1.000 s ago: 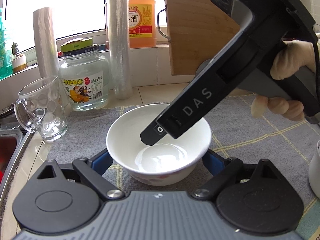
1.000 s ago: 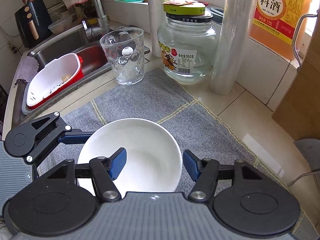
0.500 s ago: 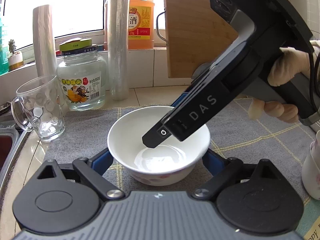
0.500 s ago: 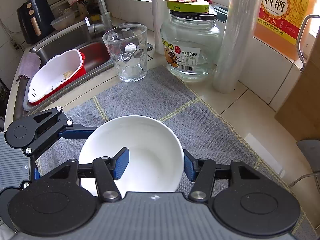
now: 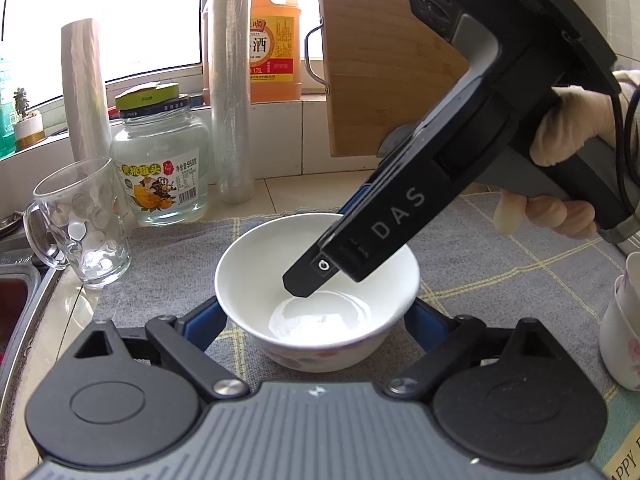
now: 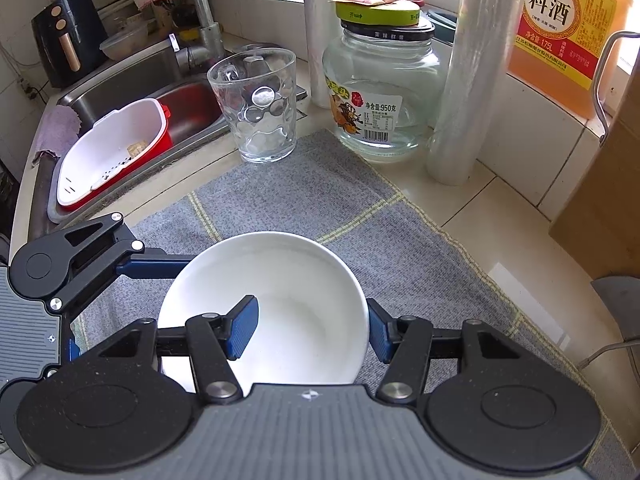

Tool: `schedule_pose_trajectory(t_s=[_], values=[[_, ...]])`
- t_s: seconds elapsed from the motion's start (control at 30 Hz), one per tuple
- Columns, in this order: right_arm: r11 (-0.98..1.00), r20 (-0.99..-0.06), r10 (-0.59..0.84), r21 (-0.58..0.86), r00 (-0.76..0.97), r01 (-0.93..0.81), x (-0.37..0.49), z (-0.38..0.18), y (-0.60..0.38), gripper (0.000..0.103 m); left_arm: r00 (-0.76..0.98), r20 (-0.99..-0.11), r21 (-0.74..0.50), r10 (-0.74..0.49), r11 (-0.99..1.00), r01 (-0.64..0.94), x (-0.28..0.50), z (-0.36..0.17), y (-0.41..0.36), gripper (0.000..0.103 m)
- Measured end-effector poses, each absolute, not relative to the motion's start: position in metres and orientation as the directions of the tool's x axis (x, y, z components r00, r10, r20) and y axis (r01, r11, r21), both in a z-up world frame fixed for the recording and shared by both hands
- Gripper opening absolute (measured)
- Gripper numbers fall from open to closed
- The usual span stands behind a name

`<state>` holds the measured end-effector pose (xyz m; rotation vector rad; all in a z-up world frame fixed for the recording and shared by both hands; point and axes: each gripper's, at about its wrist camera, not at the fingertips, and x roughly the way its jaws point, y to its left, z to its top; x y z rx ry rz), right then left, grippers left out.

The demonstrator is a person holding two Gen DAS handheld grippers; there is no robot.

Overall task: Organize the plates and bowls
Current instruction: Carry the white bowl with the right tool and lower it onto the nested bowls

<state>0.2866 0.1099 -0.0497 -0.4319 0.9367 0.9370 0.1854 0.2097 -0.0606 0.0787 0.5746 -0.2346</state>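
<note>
The right gripper (image 6: 308, 330) pinches the near-right wall of the white bowl (image 6: 280, 280), one pad inside, one outside. The left gripper (image 5: 316, 320) is spread wide, its fingers flanking the same bowl, which sits on the grey mat (image 6: 304, 184) directly ahead; whether they touch it is unclear. The step looks like picking up this bowl; next probably comes a clean lift clear of the left fingers.

1. Your left wrist camera sits low and close behind the white bowl (image 5: 316, 280), facing the window wall.
2. Your right wrist camera looks steeply down into the same bowl (image 6: 280, 300), angled toward the sink (image 6: 132, 76).
3. Both views share the bowl, glass mug (image 5: 80, 228), jar (image 5: 160, 168) and grey mat (image 6: 288, 196).
</note>
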Motion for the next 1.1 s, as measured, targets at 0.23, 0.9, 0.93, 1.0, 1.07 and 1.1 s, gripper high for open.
schedule_pose_trajectory(t_s=[0.23,0.9,0.93,1.0,1.07,1.1], values=[[0.556,-0.824,0.509,0.096,0.247,-0.826,0.276,-0.041,0.099,0.064,0.812,-0.547,0.028,-0.204,0.965,0.261,0.174,-0.048,0.204,0.095],[0.551,-0.777,0.559,0.088,0.289,-0.830,0.217,0.007,0.045,0.066,0.790,-0.557,0.022,-0.256,0.946,0.323,0.131,-0.009,0.169,0.095],[0.553,-0.776,0.559,0.085,0.293,-0.829,0.214,0.009,0.040,0.066,0.787,-0.558,0.022,-0.261,0.944,0.329,0.130,-0.007,0.166,0.095],[0.560,-0.774,0.559,0.087,0.298,-0.824,0.210,0.010,0.032,0.066,0.784,-0.559,0.026,-0.270,0.939,0.342,0.126,-0.004,0.159,0.095],[0.568,-0.772,0.559,0.092,0.302,-0.818,0.206,0.011,0.022,0.066,0.780,-0.561,0.032,-0.278,0.934,0.356,0.123,-0.002,0.152,0.095],[0.573,-0.771,0.559,0.094,0.305,-0.814,0.204,0.012,0.017,0.066,0.778,-0.562,0.034,-0.282,0.931,0.363,0.121,-0.002,0.148,0.095]])
